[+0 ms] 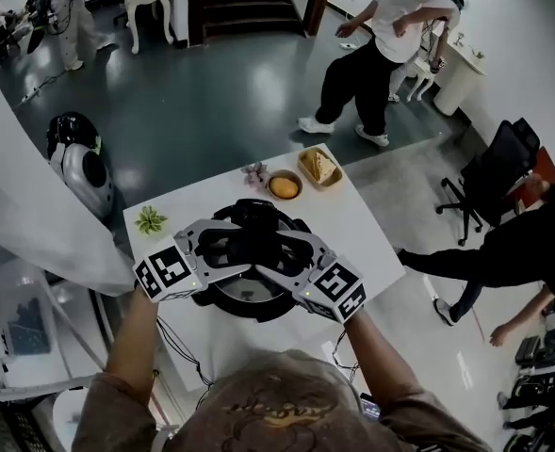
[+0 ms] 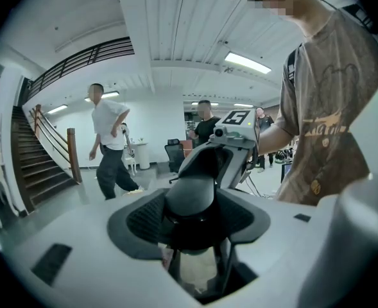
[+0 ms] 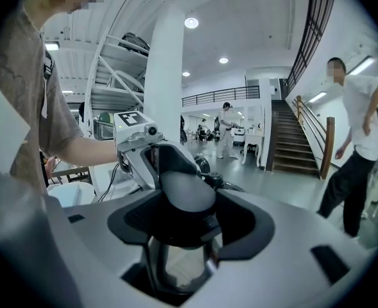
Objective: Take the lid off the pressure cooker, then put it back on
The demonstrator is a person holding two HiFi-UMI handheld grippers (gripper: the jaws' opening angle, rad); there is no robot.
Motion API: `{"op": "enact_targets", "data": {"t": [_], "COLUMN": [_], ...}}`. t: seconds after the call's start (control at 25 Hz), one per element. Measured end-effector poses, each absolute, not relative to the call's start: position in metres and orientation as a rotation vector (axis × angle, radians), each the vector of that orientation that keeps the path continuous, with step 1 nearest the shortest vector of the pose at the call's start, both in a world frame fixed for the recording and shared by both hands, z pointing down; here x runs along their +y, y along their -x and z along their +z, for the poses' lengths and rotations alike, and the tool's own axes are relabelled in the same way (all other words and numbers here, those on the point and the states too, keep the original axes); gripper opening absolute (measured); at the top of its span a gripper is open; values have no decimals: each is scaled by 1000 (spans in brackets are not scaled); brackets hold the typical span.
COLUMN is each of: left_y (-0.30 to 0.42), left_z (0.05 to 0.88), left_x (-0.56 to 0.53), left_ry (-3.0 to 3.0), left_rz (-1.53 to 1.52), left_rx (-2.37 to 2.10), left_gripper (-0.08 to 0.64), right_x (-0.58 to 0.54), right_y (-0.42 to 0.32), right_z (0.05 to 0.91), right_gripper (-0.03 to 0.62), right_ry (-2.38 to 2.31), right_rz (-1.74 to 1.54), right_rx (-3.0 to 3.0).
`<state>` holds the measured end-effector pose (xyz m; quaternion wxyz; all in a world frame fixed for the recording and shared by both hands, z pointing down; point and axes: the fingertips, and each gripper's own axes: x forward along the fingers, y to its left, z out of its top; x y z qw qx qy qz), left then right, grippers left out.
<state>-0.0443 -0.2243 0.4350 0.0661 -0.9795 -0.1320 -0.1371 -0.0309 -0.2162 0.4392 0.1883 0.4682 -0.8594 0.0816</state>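
Shows the pressure cooker (image 1: 244,301) at the middle of the white table (image 1: 352,224), its lid's black handle (image 1: 253,217) clamped from opposite sides by the left gripper (image 1: 225,248) and right gripper (image 1: 286,250), with a bowl (image 1: 284,186), tray (image 1: 319,167) and small plant (image 1: 151,220) beyond it.

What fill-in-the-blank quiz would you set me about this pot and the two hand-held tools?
The left gripper and the right gripper each have their jaws closed on a black ____ of the pressure cooker.
The cooker stands on a ____ table.
The small plant on that table is ____.
Missing words: handle; white; green.
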Motion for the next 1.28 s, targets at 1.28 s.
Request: {"op": "enact_targets", "data": {"t": [1.28], "left_y": [-55], "left_z": [352], "left_x": [-173], "left_ry": [2897], "left_rz": [-468], "left_rx": [-224], "left_gripper": [256], "right_x": [-166], "right_y": [-71], "right_z": [361], "right_gripper": [265], "right_ry": [-1228], "right_rz": [121], "right_rx": [-2530]}}
